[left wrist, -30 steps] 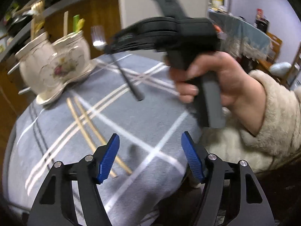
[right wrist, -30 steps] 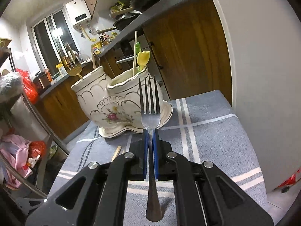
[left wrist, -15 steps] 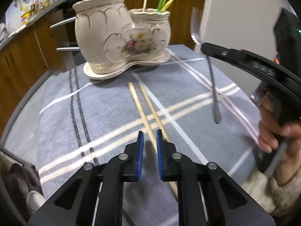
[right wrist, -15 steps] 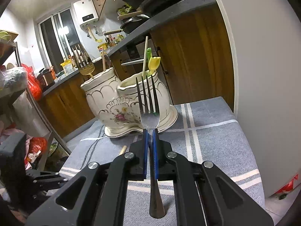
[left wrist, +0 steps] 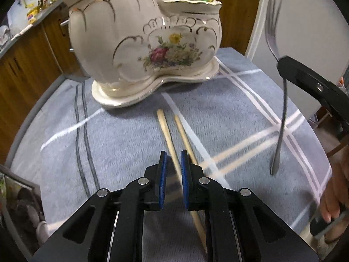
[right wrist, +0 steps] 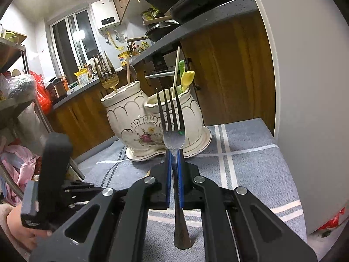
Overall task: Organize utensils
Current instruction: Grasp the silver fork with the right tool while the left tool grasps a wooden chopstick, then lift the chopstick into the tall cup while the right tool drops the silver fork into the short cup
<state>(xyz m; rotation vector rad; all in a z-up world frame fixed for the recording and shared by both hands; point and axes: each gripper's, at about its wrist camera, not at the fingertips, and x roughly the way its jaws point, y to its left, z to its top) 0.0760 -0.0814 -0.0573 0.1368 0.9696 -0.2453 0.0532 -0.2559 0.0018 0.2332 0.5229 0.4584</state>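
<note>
A cream two-part ceramic utensil holder [left wrist: 144, 50] with flowers stands at the far side of the blue checked cloth; it also shows in the right wrist view [right wrist: 152, 124]. Two wooden chopsticks [left wrist: 168, 131] lie on the cloth in front of it. My left gripper [left wrist: 173, 159] is nearly shut, its blue pads on either side of one chopstick, low over the cloth. My right gripper [right wrist: 173, 155] is shut on a steel fork [right wrist: 172, 128], tines up, held upright above the cloth; the fork shows at the right in the left wrist view [left wrist: 281, 100].
The holder has a gold fork [right wrist: 109, 80], sticks and green and yellow utensils [right wrist: 185, 78] in it. Wooden cabinets [right wrist: 226, 69] and a counter stand behind. A white wall [right wrist: 309, 87] is at the right. The table edge [left wrist: 26, 118] curves at the left.
My left gripper swung toward the holder, closed from wide open, and came down over the chopsticks. The right gripper with the fork moved to the right side, still upright.
</note>
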